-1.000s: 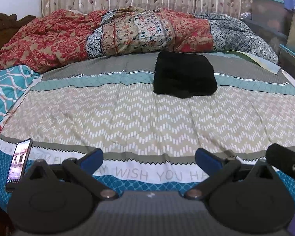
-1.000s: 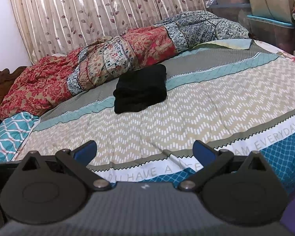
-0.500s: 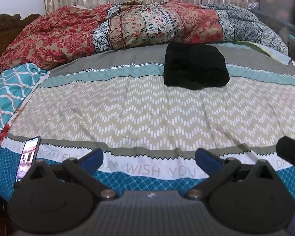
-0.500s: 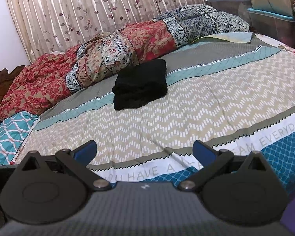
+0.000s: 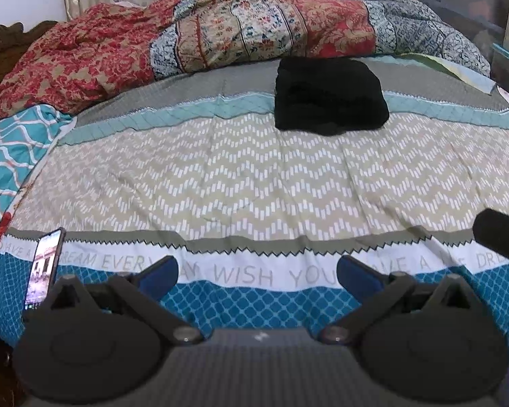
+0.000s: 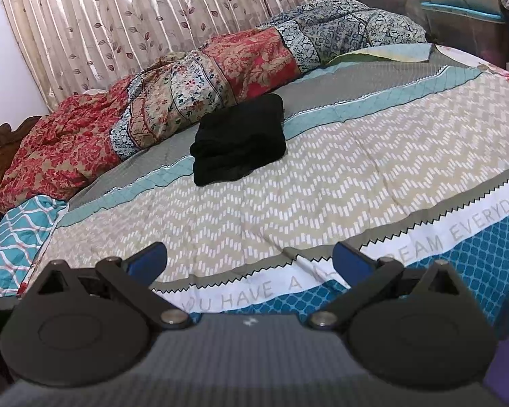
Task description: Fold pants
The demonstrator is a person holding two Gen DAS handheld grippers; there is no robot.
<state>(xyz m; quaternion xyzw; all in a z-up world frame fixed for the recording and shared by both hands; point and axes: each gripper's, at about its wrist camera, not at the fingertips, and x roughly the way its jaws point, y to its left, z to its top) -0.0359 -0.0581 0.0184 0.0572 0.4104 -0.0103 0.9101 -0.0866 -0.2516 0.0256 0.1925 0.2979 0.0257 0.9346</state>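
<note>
A bed (image 5: 254, 176) with a chevron-patterned cover fills the frame. Pleated leaf-print curtains (image 6: 146, 17) hang across the top, a white wall (image 6: 3, 78) at upper left, storage boxes (image 6: 465, 23) upper right.

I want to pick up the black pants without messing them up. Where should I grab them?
Probably the near edge of the pants, coming straight from the front. They lie folded in a thick flat stack on the bed, so pinching all layers there keeps them together. Both the left gripper and the right gripper are open.
</note>
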